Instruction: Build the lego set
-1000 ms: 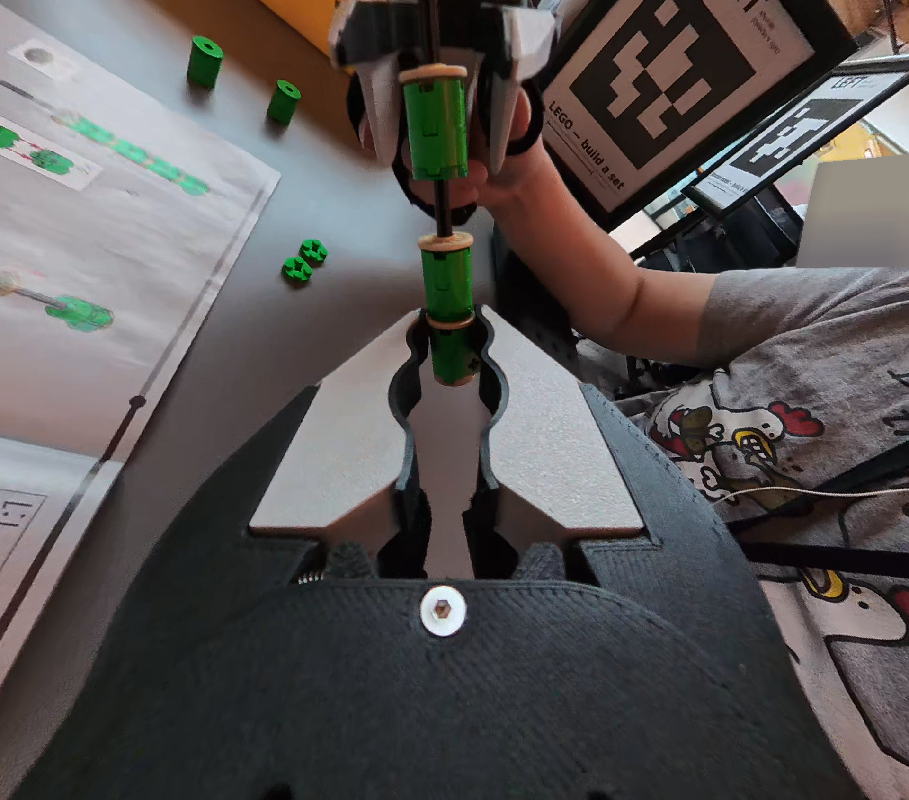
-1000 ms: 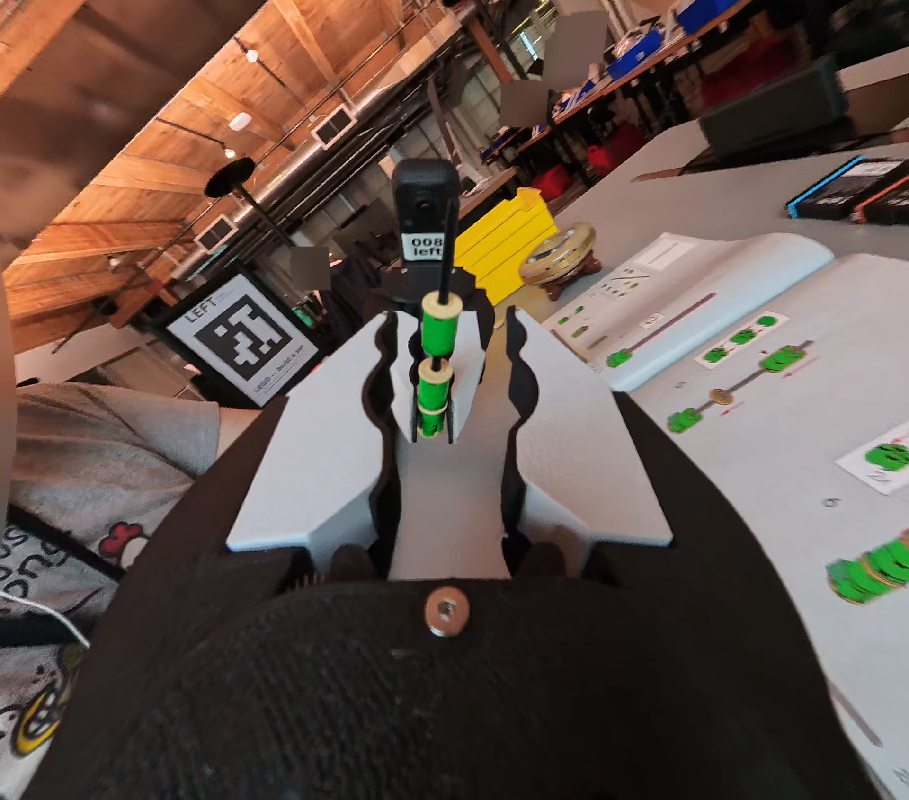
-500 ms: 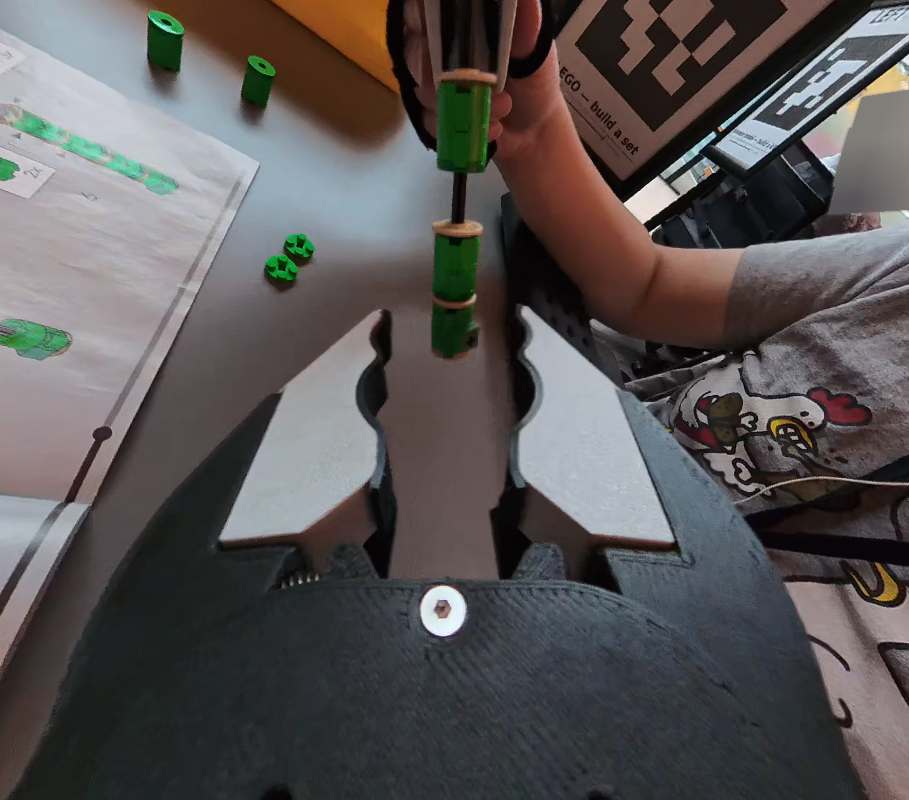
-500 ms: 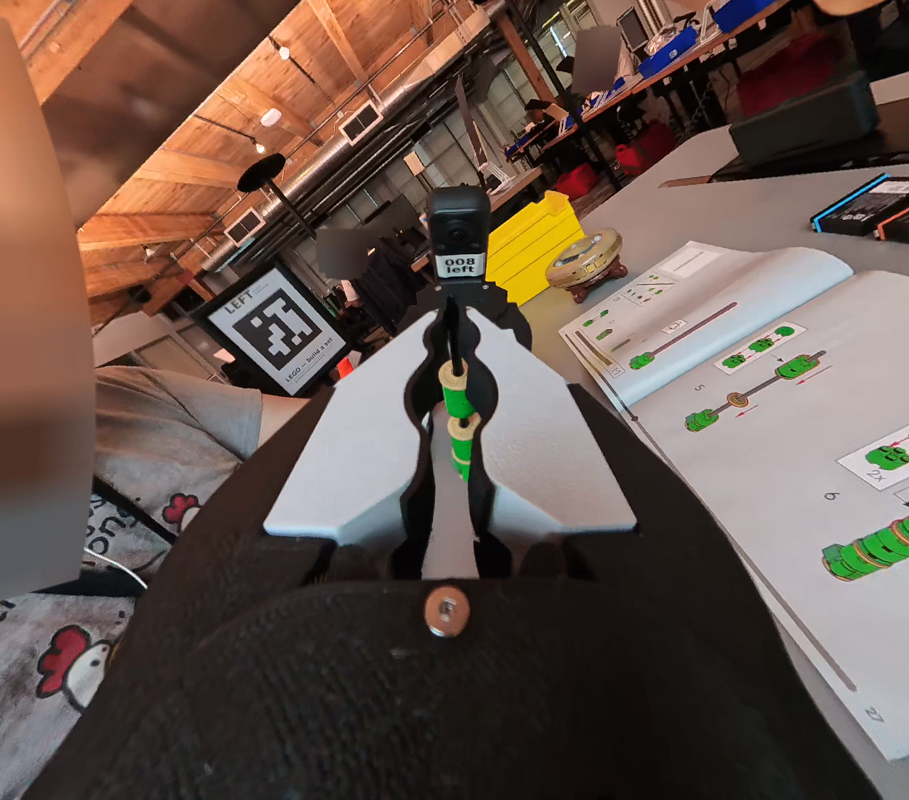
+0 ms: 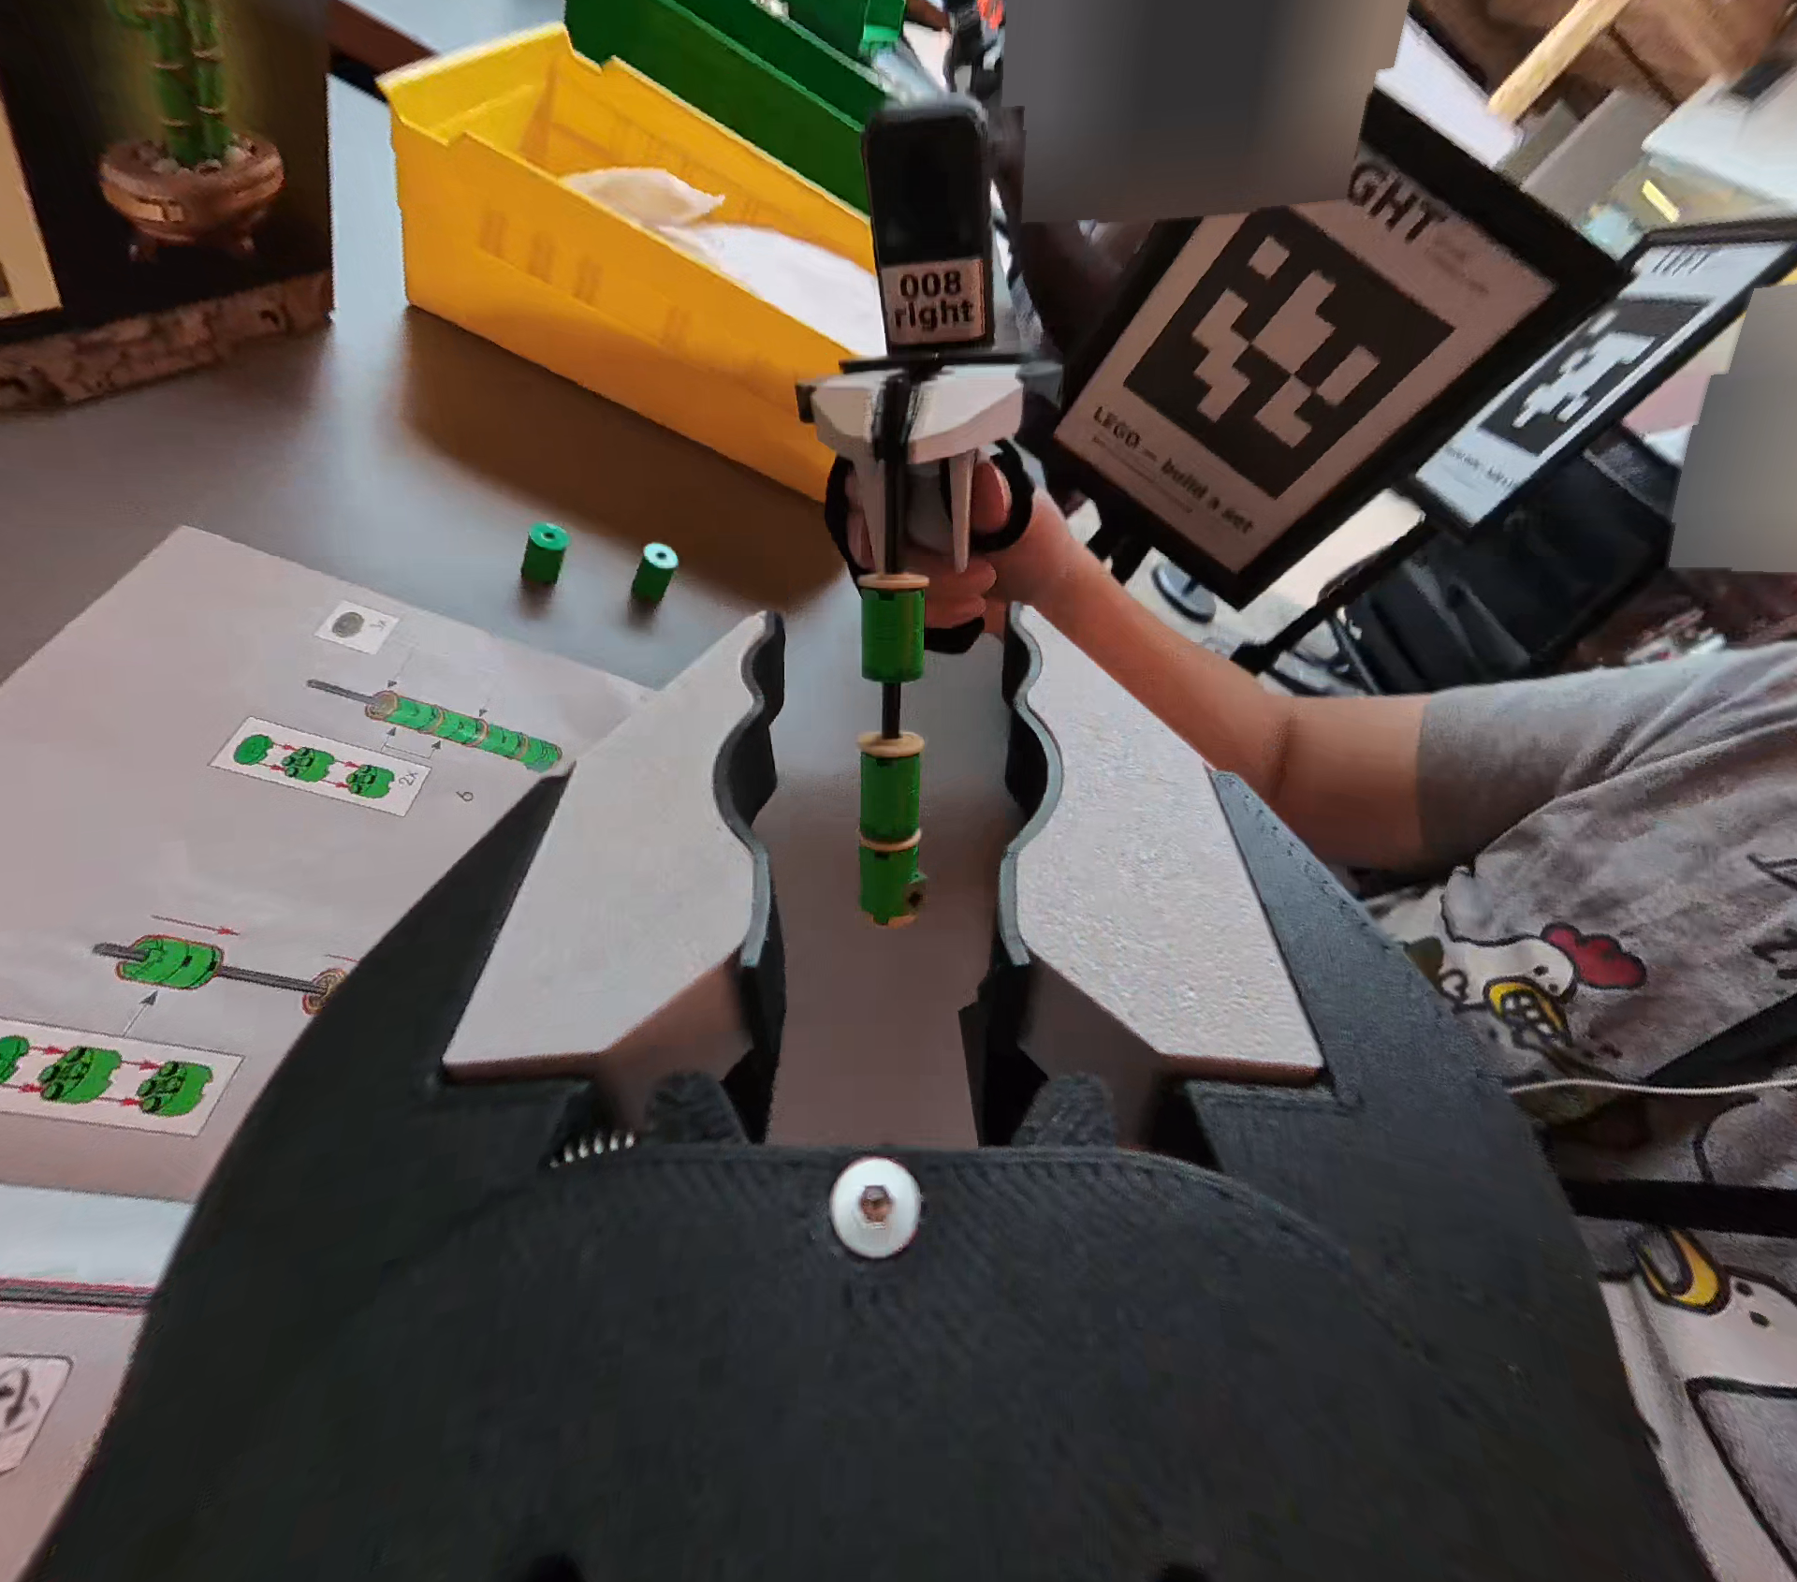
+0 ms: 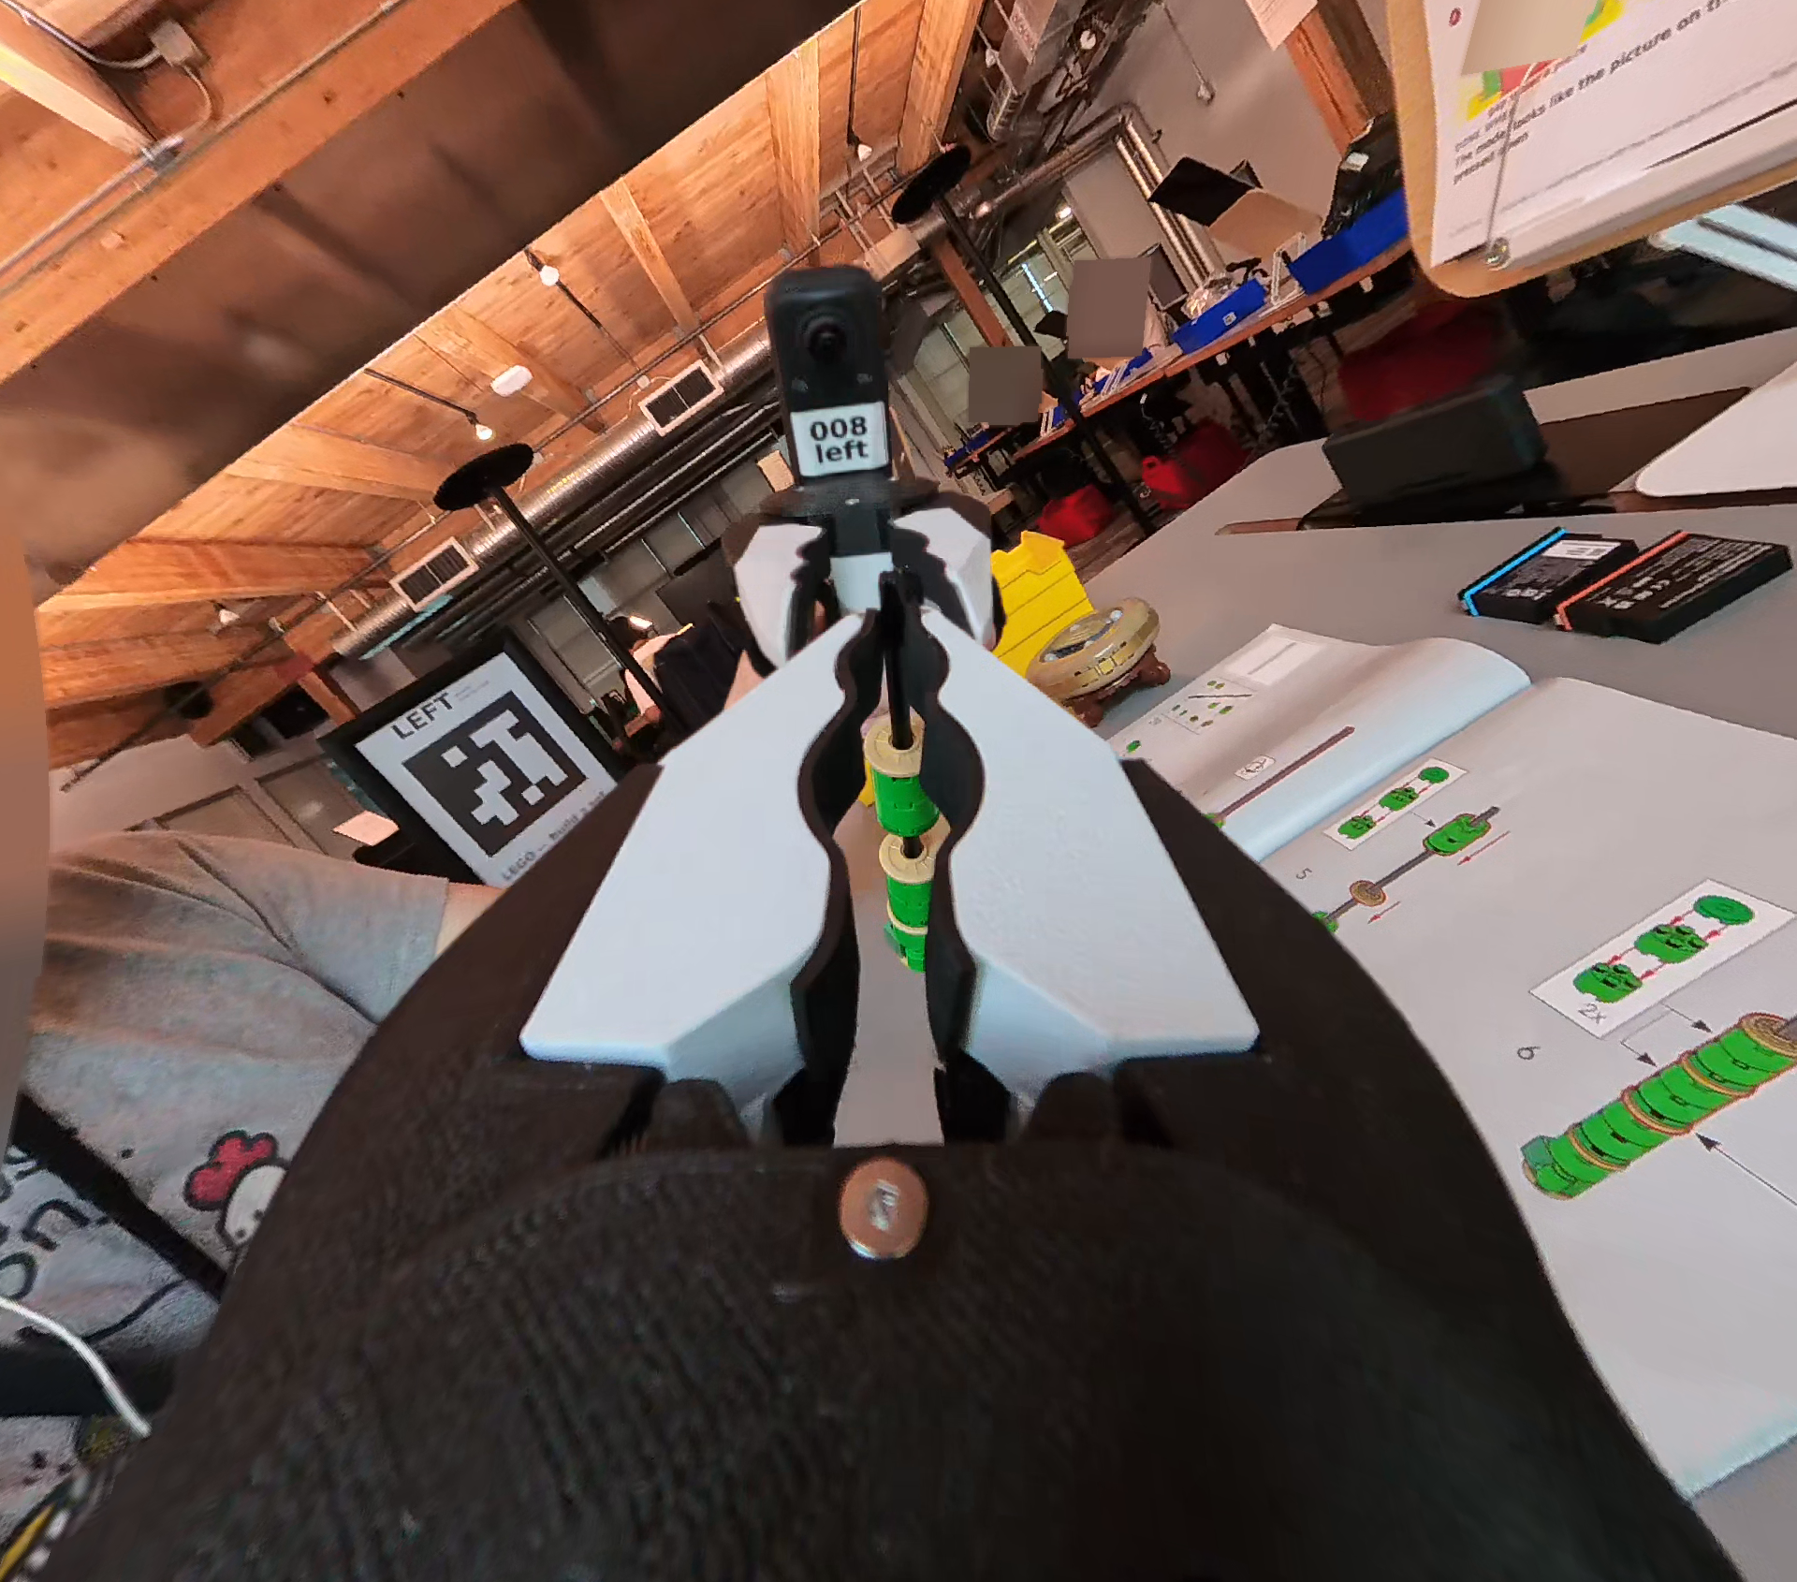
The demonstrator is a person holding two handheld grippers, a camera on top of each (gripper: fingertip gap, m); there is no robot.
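A black axle (image 5: 889, 713) carries green round pieces with tan rings: one upper piece (image 5: 893, 641) and two lower ones (image 5: 888, 796). It hangs upright above the table. My right gripper (image 5: 919, 553) is shut on the axle's upper part; in the right wrist view its tips (image 6: 890, 626) close on the axle (image 6: 899, 699), with the green pieces (image 6: 899, 796) inside the finger cutouts. My left gripper (image 5: 890, 631) is open, its jaws wide on either side of the stack and not touching it. It also shows in the right wrist view (image 6: 861, 563).
Two loose green cylinders (image 5: 543, 553) (image 5: 654, 571) stand on the dark table (image 5: 292, 446) beside the open instruction booklet (image 5: 243, 806). A yellow bin (image 5: 583, 271) and a green bin (image 5: 720, 38) stand behind. Marker boards (image 5: 1284, 358) and a person's arm (image 5: 1167, 718) are at right. The tips of one gripper are about 4 cm away from the tips of the other.
My left gripper opened and let go of the lowest green piece, then drew back and tilted up. My right gripper closed on the axle and now holds the stack alone.
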